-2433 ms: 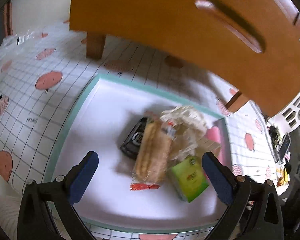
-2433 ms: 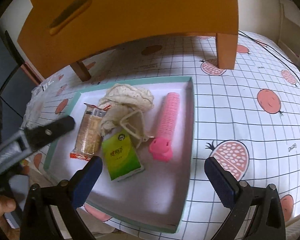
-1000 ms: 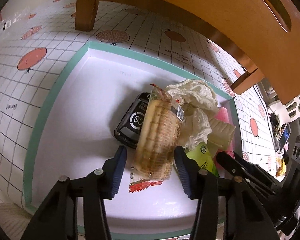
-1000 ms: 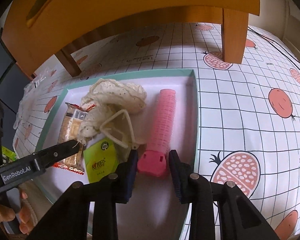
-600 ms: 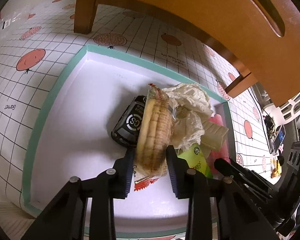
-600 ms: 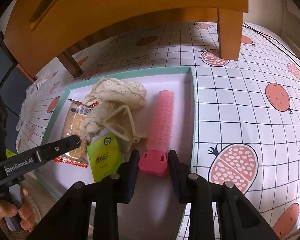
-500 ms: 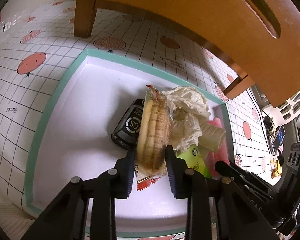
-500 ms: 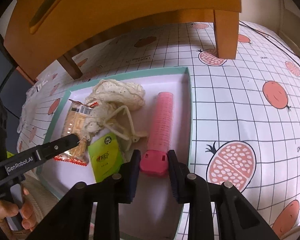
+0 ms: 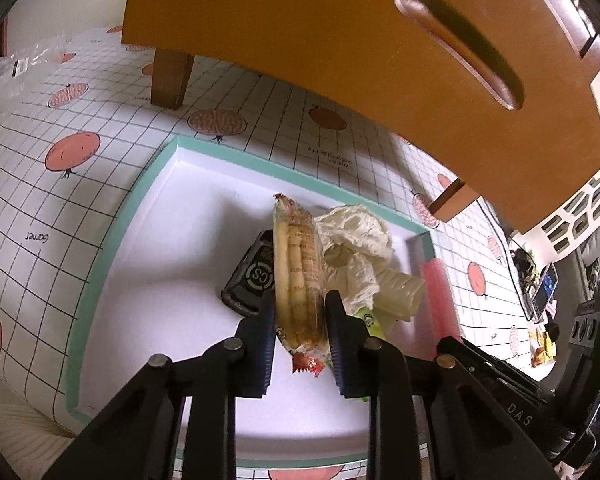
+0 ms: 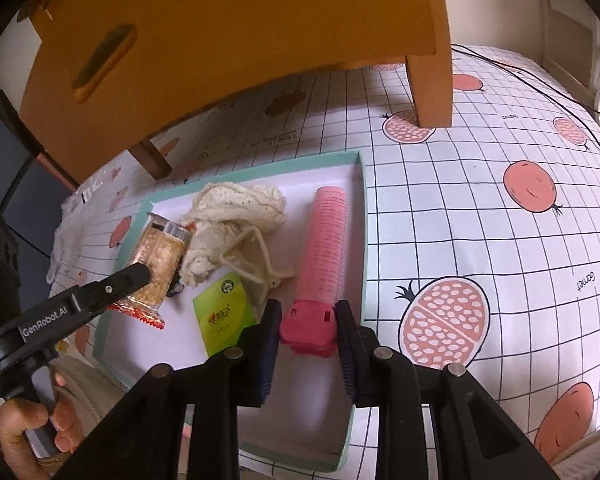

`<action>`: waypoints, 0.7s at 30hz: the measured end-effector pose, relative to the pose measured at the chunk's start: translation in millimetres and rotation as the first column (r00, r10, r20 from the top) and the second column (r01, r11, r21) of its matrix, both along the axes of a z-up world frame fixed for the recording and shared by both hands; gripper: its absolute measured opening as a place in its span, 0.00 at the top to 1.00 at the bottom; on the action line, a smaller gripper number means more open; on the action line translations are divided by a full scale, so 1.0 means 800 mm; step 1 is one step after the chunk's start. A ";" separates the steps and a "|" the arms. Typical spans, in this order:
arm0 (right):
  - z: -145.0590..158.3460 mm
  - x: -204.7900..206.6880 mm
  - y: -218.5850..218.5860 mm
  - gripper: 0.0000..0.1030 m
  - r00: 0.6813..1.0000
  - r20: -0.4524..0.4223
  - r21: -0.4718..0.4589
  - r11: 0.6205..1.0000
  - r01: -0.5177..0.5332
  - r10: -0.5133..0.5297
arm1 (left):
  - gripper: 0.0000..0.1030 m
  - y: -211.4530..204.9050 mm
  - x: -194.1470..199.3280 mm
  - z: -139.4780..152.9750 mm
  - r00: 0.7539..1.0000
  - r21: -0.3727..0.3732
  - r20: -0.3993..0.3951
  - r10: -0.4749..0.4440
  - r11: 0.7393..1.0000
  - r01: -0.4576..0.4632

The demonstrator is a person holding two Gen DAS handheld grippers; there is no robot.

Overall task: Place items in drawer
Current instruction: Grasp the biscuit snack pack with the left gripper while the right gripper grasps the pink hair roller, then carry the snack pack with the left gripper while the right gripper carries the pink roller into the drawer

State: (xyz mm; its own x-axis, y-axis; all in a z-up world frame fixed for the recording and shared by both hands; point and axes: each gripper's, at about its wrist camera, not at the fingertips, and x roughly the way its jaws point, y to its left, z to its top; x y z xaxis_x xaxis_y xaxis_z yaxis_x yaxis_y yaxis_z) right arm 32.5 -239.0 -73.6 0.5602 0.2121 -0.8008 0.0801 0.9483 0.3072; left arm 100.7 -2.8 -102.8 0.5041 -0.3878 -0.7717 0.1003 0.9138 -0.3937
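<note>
With the left tool [image 9: 300, 330] closing on the biscuits [image 9: 299, 280] and the right tool [image 10: 307, 330] clamped on the roller [image 10: 323, 256], both are to be lifted clear of the tray [image 10: 362, 216] — squarely, without crushing.

Tablecloth [image 10: 480, 216] showing a white ground, black grid and salmon-pink fruit prints. Tray [image 9: 112, 216] showing a mint-green rim and a white inside. Drawer unit [image 9: 320, 40] showing plain orange-brown wood. Biscuit pack [image 9: 298, 280] showing golden-tan biscuits through clear wrap, with a red crimped end. Hair roller [image 10: 325, 256] showing pink, ribbed. Tissue packet [image 10: 224, 316] showing lime green with a red logo. Knit cloth [image 10: 236, 216] showing cream. Gadget [image 9: 252, 280] showing black with a white ring mark. Gripper pads [image 9: 265, 332] showing dark blue on black arms.
</note>
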 end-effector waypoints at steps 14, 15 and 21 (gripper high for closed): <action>0.021 -0.013 -0.003 0.72 1.000 0.022 0.023 1.000 0.012 -0.012 | 0.79 0.005 -0.015 0.032 0.998 0.009 0.066 0.005 1.000 -0.006; 0.024 -0.015 -0.003 0.72 1.000 0.027 0.025 1.000 0.010 -0.011 | 0.79 0.005 -0.018 0.038 0.997 0.008 0.077 0.004 1.000 -0.005; 0.056 -0.029 -0.004 0.72 0.997 0.082 0.057 0.998 0.009 -0.013 | 0.79 0.008 -0.033 0.082 0.987 -0.043 0.159 -0.005 0.999 0.012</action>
